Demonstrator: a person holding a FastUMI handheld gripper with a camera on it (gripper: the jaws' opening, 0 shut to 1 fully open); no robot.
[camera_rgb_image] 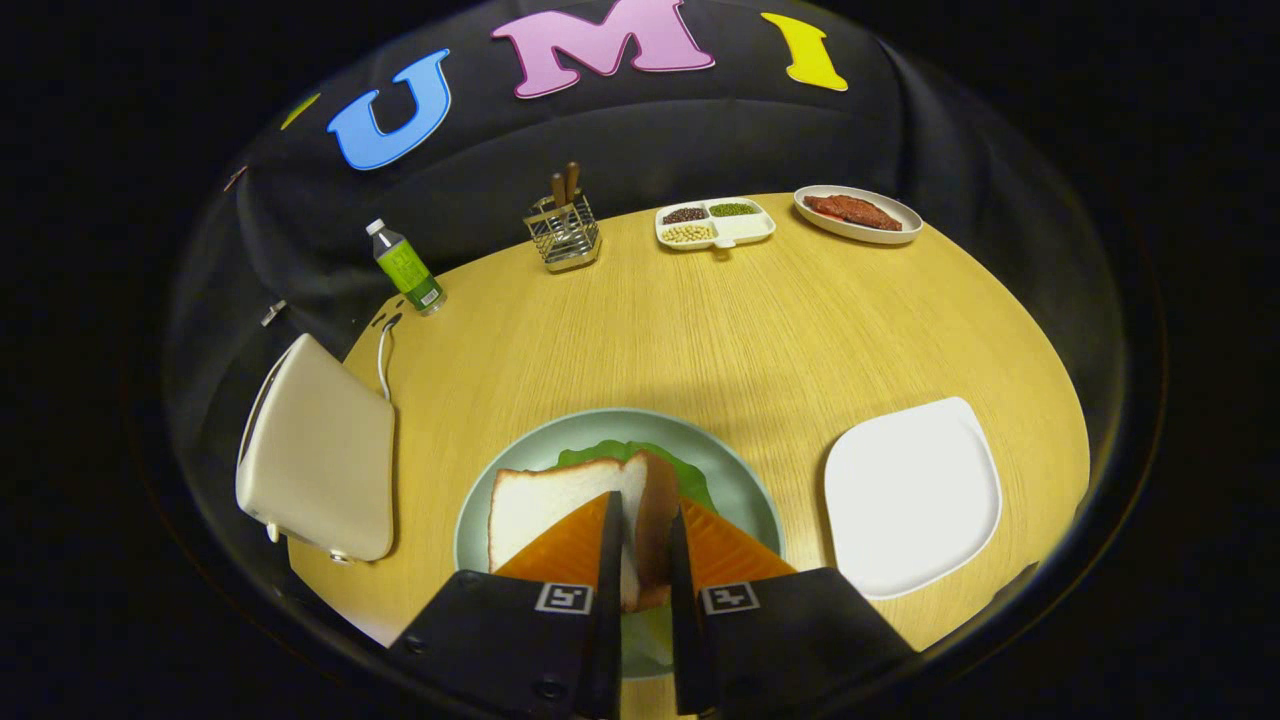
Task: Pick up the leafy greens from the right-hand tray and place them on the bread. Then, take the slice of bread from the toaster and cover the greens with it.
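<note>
Bread slice (560, 505) was recorded standing on edge and tilted, pinched between the two fingers of the gripper (640, 520), directly over the leafy greens (690, 475) on the pale green plate (480, 510). The fingers were drawn close together with the crust edge clamped between them; both appeared to press on the slice. The greens were seen only as a fringe beyond and beside the slice (the lower bread was presumed to lie beneath them but was hidden, so this could not be confirmed).

Risks were judged as follows. The slice was held by one edge only, so on release it could topple to either side instead of lying flat; a fall toward the plate's rim would leave the greens partly uncovered. Soft crumb could be crushed or torn if the pinch were kept tight while the slice was laid over. The greens could be dragged off the stack if the lower edge of the slice were slid across them.

The gripper was noted pointing forward and downward at the plate, roughly centred over it, with the fingers' gap upright so that the slice stood vertical.

Farther out, the toaster (320, 465) was logged just left of the plate, its cord trailing toward a green bottle (408, 268). The white tray (910, 500), now bare, lay to the right. Beyond, a utensil rack (565, 232), a divided dish of beans (715, 223) and a plate of meat (857, 213) stood at the far edge of the wooden table (760, 320).
</note>
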